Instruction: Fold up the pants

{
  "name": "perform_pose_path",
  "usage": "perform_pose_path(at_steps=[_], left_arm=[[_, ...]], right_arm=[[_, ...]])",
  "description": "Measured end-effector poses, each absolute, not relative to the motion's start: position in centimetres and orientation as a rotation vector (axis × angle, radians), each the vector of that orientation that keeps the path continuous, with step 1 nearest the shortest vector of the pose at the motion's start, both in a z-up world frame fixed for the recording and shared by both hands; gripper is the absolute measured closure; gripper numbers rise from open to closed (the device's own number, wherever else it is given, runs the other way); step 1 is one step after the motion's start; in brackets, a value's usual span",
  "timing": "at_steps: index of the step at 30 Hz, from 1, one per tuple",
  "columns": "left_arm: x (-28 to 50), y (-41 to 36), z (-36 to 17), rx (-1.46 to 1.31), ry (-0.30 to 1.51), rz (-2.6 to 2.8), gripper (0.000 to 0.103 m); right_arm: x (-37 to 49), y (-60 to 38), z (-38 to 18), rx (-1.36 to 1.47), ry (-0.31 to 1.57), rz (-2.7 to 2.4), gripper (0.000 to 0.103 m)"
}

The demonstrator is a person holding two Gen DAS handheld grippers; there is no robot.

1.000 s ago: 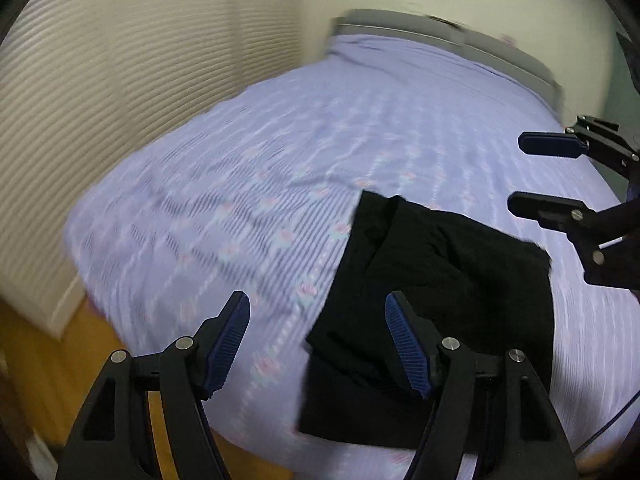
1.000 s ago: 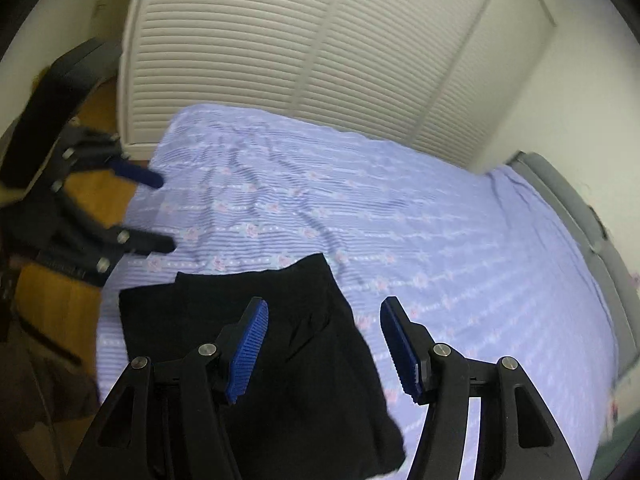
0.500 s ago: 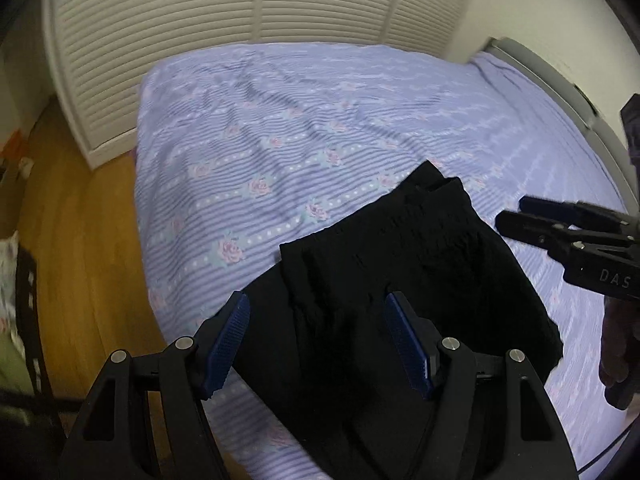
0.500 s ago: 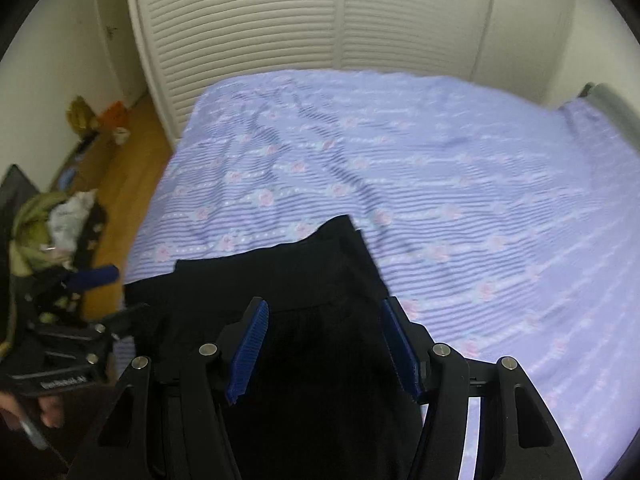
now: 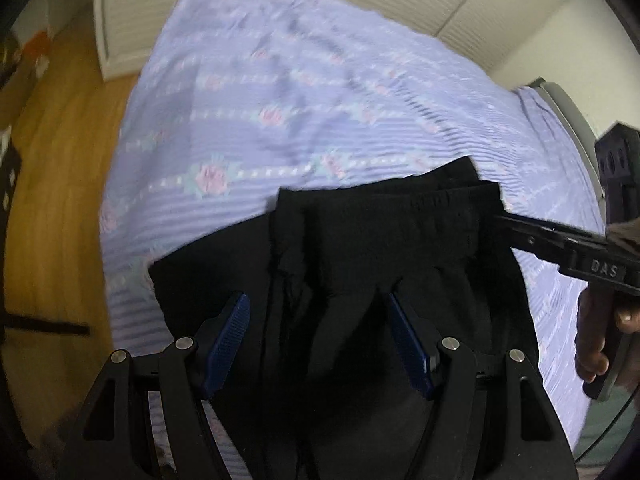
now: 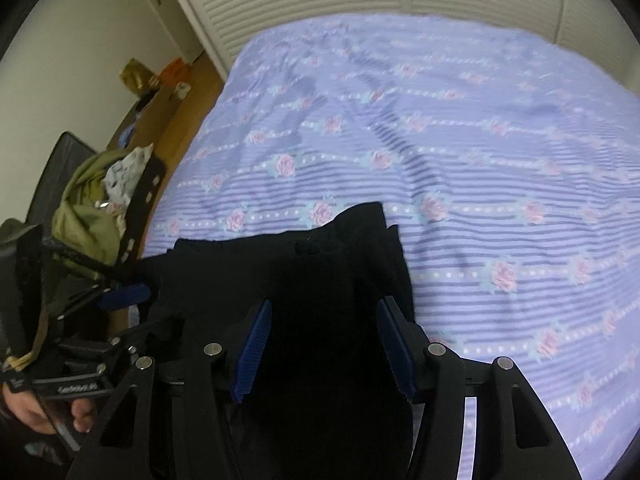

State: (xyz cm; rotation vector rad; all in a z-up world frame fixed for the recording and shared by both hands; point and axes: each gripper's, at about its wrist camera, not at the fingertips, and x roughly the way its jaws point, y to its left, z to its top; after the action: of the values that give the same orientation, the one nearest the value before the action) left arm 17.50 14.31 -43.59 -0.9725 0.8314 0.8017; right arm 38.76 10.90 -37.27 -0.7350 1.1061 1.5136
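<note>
The letters "DAS" stand in raised capitals on the black body of the right gripper (image 5: 500, 224), seen at the right edge from the left wrist. A pale marking on the left gripper (image 6: 128, 308) is too blurred to read.

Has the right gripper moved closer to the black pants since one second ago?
Yes. In the left wrist view, the right gripper now reaches the black pants on the bed sheet; earlier it was above them.
</note>
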Motion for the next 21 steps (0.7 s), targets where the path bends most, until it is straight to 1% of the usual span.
perform_pose_path(at_steps=[3, 4, 5, 6, 7, 8, 9, 10, 12, 14, 17, 19, 21], left_arm=[[17.0, 14.8, -44.8, -1.069, 0.801, 0.766, 0.037], [17.0, 14.8, -44.9, -1.091, 0.785, 0.744, 0.048], [17.1, 14.6, -44.9, -1.097, 0.78, 0.716, 0.059], [17.4, 14.3, -44.8, -1.08, 0.795, 0.699, 0.07], [17.5, 13.8, -44.2, -1.037, 0.807, 0.711, 0.074], [17.5, 13.5, -43.7, -1.023, 0.806, 0.718, 0.077], [17.3, 13.1, -43.2, -1.012, 0.81, 0.732, 0.082], [17.0, 12.8, -42.7, -1.013, 0.805, 0.745, 0.084], [16.5, 12.1, -41.8, -1.01, 0.794, 0.766, 0.084], [16.3, 11.8, -41.2, -0.989, 0.791, 0.785, 0.085], [16.4, 12.1, -42.7, -0.975, 0.824, 0.797, 0.085], [16.7, 12.6, -44.3, -0.969, 0.855, 0.792, 0.084], [16.7, 13.1, -44.7, -0.973, 0.854, 0.783, 0.084]], right_arm=[[39.2, 11.6, -38.8, -0.727, 1.183, 1.52, 0.047], [39.1, 11.8, -39.1, -0.723, 1.191, 1.528, 0.051], [38.9, 11.9, -39.2, -0.726, 1.196, 1.537, 0.062], [38.7, 12.1, -39.2, -0.737, 1.184, 1.535, 0.064], [38.4, 12.1, -39.0, -0.743, 1.172, 1.544, 0.067], [38.2, 12.1, -38.7, -0.748, 1.16, 1.556, 0.074], [38.0, 12.1, -38.2, -0.757, 1.142, 1.564, 0.076], [37.6, 12.1, -37.6, -0.772, 1.114, 1.579, 0.077], [37.1, 12.1, -36.6, -0.799, 1.075, 1.612, 0.079], [36.6, 12.5, -35.9, -0.828, 1.037, 1.629, 0.08], [36.5, 13.4, -36.6, -0.879, 1.011, 1.595, 0.079], [36.7, 13.9, -38.3, -0.92, 1.028, 1.54, 0.077], [37.0, 14.1, -39.2, -0.906, 1.046, 1.5, 0.07]])
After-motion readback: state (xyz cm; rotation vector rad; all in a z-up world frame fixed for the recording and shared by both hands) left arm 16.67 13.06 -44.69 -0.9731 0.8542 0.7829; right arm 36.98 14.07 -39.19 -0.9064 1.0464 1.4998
